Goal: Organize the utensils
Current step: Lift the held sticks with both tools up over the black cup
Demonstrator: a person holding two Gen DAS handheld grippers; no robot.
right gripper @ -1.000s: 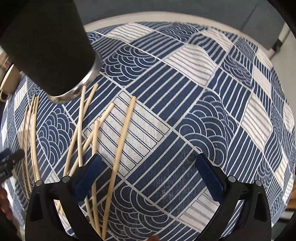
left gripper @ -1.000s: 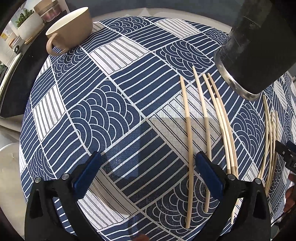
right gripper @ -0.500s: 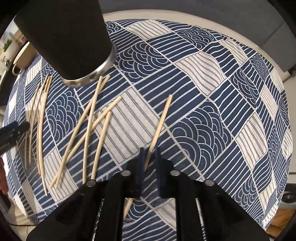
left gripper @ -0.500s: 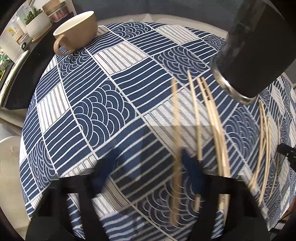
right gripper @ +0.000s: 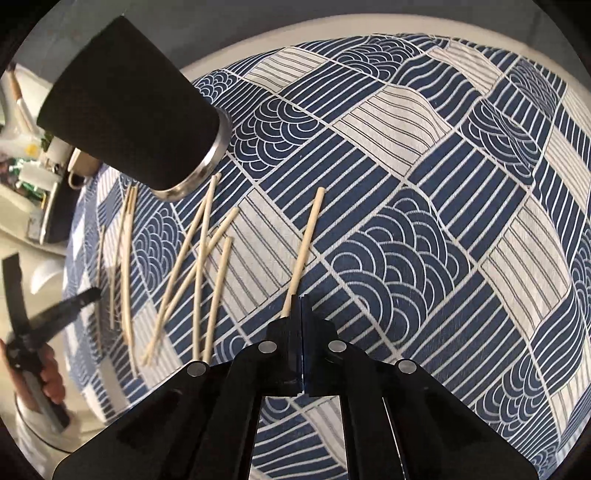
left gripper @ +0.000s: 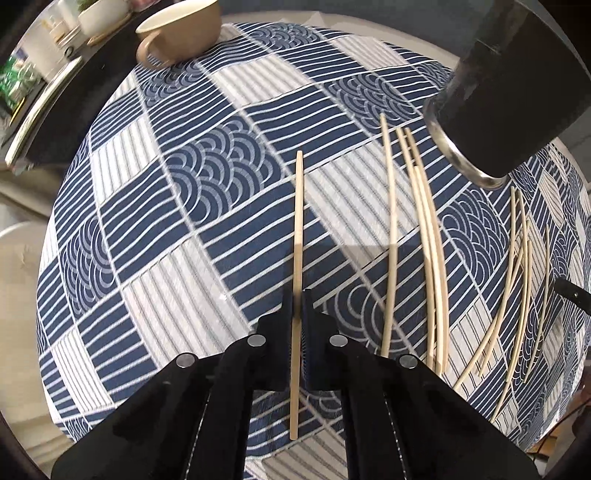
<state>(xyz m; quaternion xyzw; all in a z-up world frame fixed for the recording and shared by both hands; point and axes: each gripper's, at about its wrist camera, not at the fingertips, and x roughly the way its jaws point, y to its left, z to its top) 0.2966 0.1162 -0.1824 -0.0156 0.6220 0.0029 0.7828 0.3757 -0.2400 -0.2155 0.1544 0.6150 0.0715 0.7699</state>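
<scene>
While our left gripper is clenched on a single chopstick, which runs straight ahead between the blue pads and shows past them at both ends, our right gripper is clamped on another chopstick that slants up and away to the right from its closed pads. Both views look down on the blue-and-white patterned tablecloth. A black tumbler with a bare steel base stands at the right of the left view and at the upper left of the right view. Just beside its base lie four loose chopsticks, partly crossing each other in the right view. Further out is a thinner bundle of sticks, lying close together. A tan mug sits at the far edge of the cloth.
</scene>
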